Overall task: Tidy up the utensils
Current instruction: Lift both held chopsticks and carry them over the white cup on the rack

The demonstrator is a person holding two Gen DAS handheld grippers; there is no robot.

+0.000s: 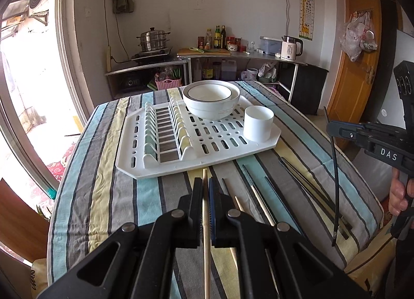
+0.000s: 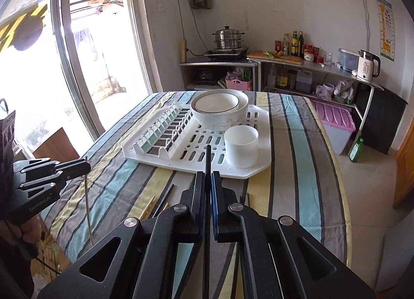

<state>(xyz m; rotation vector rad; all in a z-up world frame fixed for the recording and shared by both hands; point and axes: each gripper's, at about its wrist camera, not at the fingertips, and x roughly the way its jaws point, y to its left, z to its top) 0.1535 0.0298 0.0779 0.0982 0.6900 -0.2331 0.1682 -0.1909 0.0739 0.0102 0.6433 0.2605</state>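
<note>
Two grippers: left gripper (image 1: 205,182) pinches one wooden chopstick (image 1: 206,234), right gripper (image 2: 207,177) one black chopstick (image 2: 207,159).

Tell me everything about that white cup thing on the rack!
The plain white cylindrical cup looks like smooth plastic or ceramic, with straight walls, no handle and an open top. It stands upright on the near right corner of the white slotted plastic drying rack, just in front of the stacked white bowls. What is inside cannot be seen. Nothing grips it.
</note>
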